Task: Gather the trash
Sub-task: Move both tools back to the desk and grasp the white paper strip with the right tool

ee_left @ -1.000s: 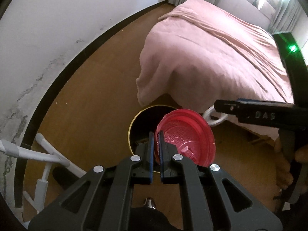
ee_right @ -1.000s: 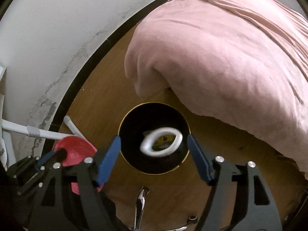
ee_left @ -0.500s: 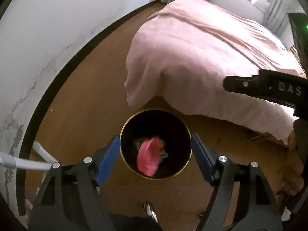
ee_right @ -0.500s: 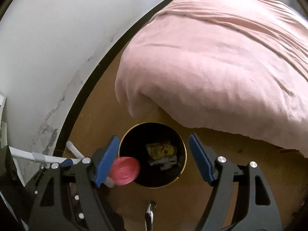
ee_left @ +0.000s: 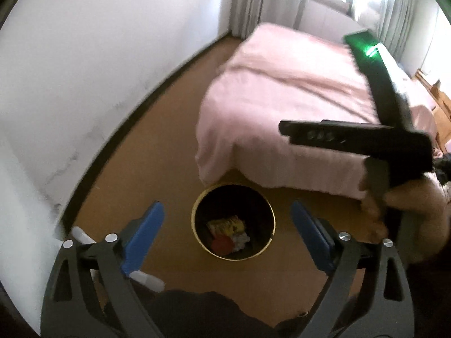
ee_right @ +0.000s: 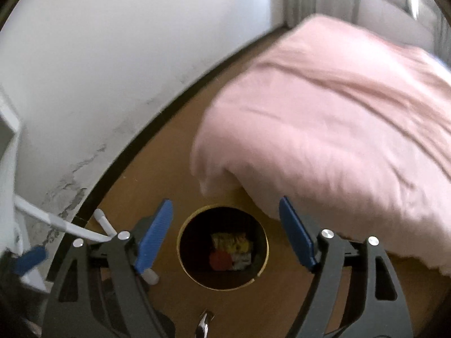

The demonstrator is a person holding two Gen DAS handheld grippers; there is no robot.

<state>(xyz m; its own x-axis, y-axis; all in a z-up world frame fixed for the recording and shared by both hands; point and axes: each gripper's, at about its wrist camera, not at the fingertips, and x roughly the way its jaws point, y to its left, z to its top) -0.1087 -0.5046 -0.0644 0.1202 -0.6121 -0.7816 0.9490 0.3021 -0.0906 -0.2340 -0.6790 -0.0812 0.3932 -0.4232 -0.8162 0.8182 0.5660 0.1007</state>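
The bin (ee_left: 232, 222) stands on the floor (ee_left: 157, 129) at the corner of the bed (ee_left: 287, 107), its rim just under the hanging pink cover. Inside lie a red lid (ee_left: 222, 245), a yellow wrapper (ee_left: 227, 225) and what may be crumpled white paper; the blur makes that last one uncertain. The left gripper (ee_left: 225, 242) hangs above the bin, its fingers (ee_left: 143, 236) released, having just spread wide, nothing between them. The right gripper (ee_right: 224, 232) is likewise over the bin, fingers (ee_right: 296, 233) apart and easing wider, holding nothing.
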